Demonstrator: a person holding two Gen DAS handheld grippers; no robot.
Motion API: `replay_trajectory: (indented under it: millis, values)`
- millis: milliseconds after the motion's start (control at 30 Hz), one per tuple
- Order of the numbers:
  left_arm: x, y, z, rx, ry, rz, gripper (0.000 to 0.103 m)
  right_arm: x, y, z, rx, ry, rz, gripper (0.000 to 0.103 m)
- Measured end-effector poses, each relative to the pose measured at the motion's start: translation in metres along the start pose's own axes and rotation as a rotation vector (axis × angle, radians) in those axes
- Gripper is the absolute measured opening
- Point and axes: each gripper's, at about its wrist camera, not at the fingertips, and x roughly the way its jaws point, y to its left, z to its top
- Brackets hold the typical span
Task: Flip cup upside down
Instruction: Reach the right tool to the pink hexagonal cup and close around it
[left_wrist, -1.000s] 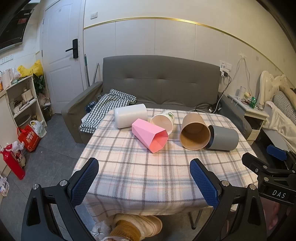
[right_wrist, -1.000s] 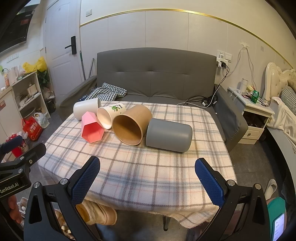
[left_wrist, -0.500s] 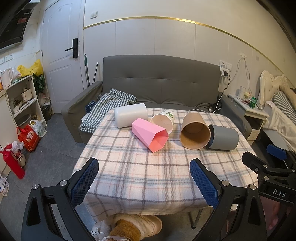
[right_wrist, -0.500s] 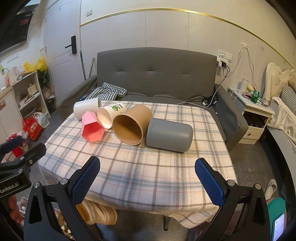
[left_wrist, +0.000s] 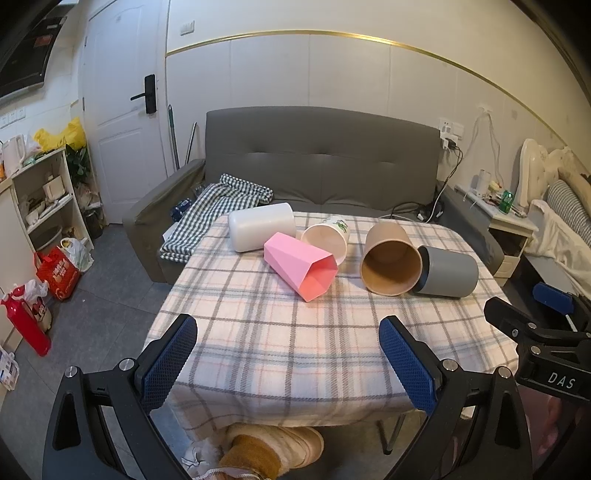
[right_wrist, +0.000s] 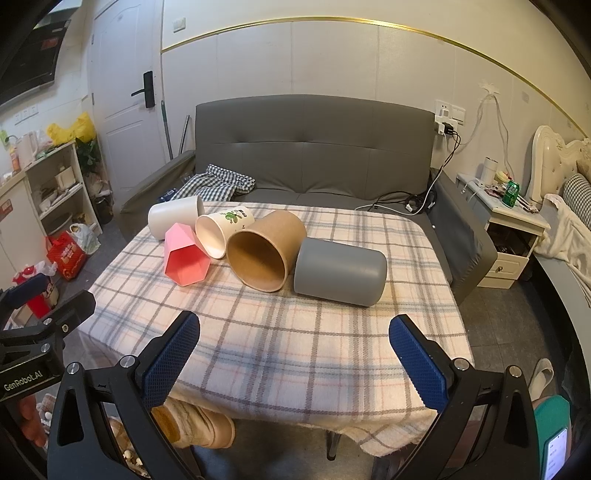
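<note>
A: Where are the cups?

B: Five lie on their sides in a row across the far half of the checked tablecloth (left_wrist: 295, 332). From the left: a white cup (left_wrist: 261, 231), a pink faceted cup (left_wrist: 300, 266) with its mouth toward the near edge, a printed paper cup (left_wrist: 327, 238) just behind the pink one, a brown paper cup (left_wrist: 389, 264) with its mouth facing near, and a grey cup (left_wrist: 448, 272).

A: Are any touching?

B: The brown and grey cups touch. The pink one overlaps the white and printed cups in both views, though contact cannot be confirmed.

A: And the left gripper (left_wrist: 288, 360)?

B: Its jaws are spread wide, blue pads (left_wrist: 168, 362) far apart, with nothing between them. It hovers at the near edge of the table, well short of every cup.

A: The right gripper (right_wrist: 293, 360)?

B: Likewise spread wide and holding nothing, at the near edge, apart from the cups.

A: What lies beyond?

B: A grey sofa (right_wrist: 314, 155) sits just behind the table, with a checked cloth (left_wrist: 218, 212) on its left seat.
</note>
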Motion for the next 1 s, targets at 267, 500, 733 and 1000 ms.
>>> replay_trajectory:
  millis: [267,500,733,1000]
  values:
    - [-0.006,0.014,0.012,-0.004,0.001,0.022,0.102,0.005,0.004,0.006,-0.019,0.006,0.019,0.103]
    - [0.000,0.040,0.036,0.013,0.006,0.054,0.102,0.016,0.037,0.032,-0.137,0.000,0.128,0.103]
    - [0.034,0.083,0.058,0.039,0.057,0.159,0.102,0.049,0.077,0.059,-0.240,0.016,0.202,0.103]
    - [0.068,0.141,0.060,-0.149,0.109,0.156,0.102,0.117,0.125,0.075,-0.354,0.121,0.283,0.103]
